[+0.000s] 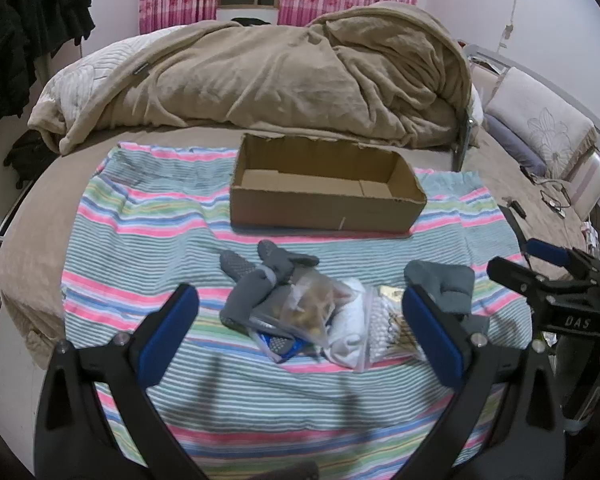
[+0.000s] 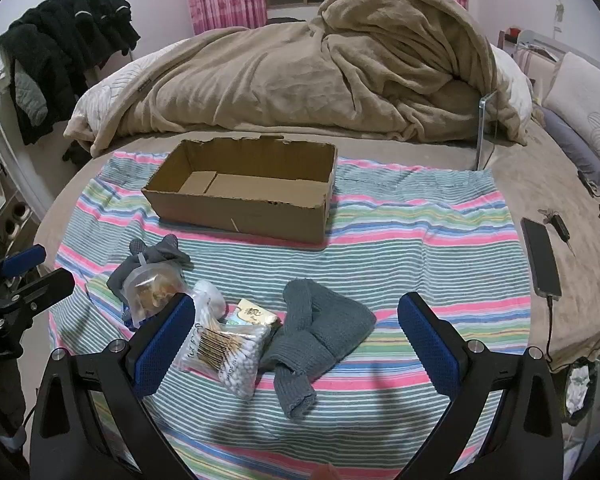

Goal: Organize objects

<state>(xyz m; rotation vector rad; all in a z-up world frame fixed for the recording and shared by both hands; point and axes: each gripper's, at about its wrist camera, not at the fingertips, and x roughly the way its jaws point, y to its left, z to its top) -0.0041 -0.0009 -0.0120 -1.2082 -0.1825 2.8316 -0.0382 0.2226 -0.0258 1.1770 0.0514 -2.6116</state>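
An open, empty cardboard box (image 1: 324, 196) (image 2: 244, 196) stands on a striped cloth (image 1: 140, 240) (image 2: 420, 248) on the bed. In front of it lies a pile: grey gloves (image 1: 260, 280) (image 2: 156, 256), a clear bag of snacks (image 1: 312, 308) (image 2: 152, 292), a bag of cotton swabs (image 1: 384, 332) (image 2: 228, 348), a small gold packet (image 2: 256, 314) and a grey knit garment (image 1: 448, 284) (image 2: 320, 332). My left gripper (image 1: 300, 320) is open above the pile. My right gripper (image 2: 296, 328) is open around the knit garment and swabs; it also shows in the left wrist view (image 1: 540, 268).
A heaped beige blanket (image 1: 280, 72) (image 2: 320, 72) lies behind the box. A phone (image 2: 540, 256) with its cable lies on the bed at the right. Pillows (image 2: 588, 108) are at the far right. Dark clothes (image 2: 60, 52) hang at the left.
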